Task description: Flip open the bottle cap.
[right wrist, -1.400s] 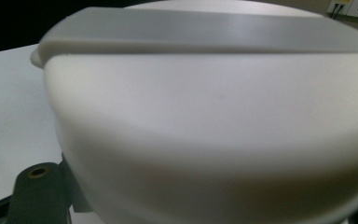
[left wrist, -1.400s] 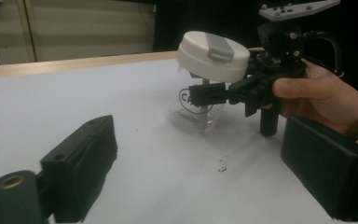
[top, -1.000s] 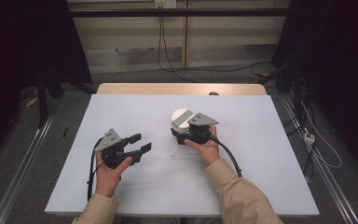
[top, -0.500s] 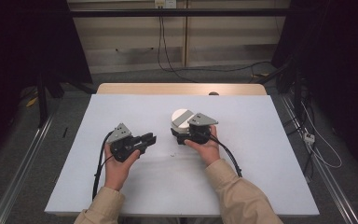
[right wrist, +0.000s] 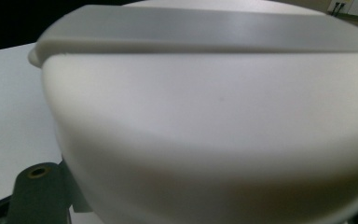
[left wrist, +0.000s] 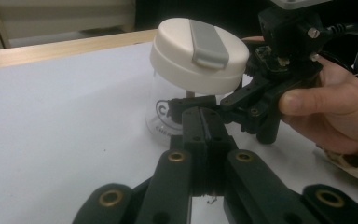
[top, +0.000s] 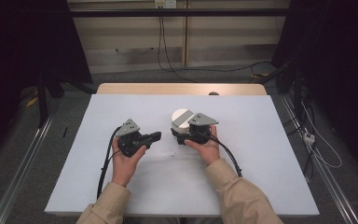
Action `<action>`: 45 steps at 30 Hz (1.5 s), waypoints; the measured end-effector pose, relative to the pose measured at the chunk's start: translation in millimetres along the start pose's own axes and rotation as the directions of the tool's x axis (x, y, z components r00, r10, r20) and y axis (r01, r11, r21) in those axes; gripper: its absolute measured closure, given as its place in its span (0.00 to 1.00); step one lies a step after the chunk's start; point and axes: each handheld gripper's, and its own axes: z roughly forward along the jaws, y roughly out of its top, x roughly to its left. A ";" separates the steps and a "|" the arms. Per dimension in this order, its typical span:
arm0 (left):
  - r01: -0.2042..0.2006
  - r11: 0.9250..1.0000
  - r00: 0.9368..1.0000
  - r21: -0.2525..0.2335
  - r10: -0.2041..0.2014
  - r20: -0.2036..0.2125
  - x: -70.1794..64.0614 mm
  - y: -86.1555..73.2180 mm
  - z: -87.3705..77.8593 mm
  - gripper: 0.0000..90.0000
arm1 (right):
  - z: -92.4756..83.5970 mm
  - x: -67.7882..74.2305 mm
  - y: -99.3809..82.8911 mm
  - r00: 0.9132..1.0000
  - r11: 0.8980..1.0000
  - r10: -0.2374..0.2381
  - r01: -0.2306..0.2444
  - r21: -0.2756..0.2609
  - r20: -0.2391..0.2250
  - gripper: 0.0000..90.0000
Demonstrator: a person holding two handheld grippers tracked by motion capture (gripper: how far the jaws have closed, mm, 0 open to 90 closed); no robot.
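I'm working over a pale tabletop (top: 261, 177). My left gripper (top: 154, 136) has just been closing its fingers, now pressed together on nothing. My right gripper (top: 176, 136) is clamping the clear jar (left wrist: 168, 109) under its cream lid (top: 182, 116), mid-tabletop; its print is unreadable. Cables (top: 168, 56) are trailing down the far wall.

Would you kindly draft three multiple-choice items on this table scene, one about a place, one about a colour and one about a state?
1. Where does the jar stand?
A. Beside the right gripper
B. At the table's near edge
C. On the floor

2. What colour is the jar's lid?
A. Red
B. White with a grey strip
C. Green

3. How do the left gripper fingers stand?
A. Wide apart
B. Clamped on the lid
C. Closed together, nothing between them

Answers: 1 A, the high view shows the jar right at the right gripper. 2 B, the left gripper view shows it. 3 C, the two fingers meet there, having just been closing.
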 end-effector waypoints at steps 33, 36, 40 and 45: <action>-0.011 0.998 1.000 0.065 0.013 -0.023 -10.8 24.3 40.9 1.00 | 0.3 -0.2 0.6 1.000 1.000 -0.002 0.002 0.006 0.000 0.21; -0.016 0.998 1.000 0.061 0.018 -0.026 -12.3 26.3 41.6 1.00 | 0.4 -0.6 0.5 1.000 1.000 0.002 -0.002 0.004 0.000 0.21; -0.014 0.999 1.000 0.053 0.016 -0.027 -13.7 30.2 41.6 1.00 | 0.0 -1.7 0.2 1.000 1.000 0.014 -0.014 0.003 -0.002 0.21; -0.012 0.999 0.999 0.045 0.014 -0.031 -14.3 34.9 42.4 1.00 | 0.0 -0.4 0.6 1.000 1.000 0.003 -0.003 0.005 0.001 0.20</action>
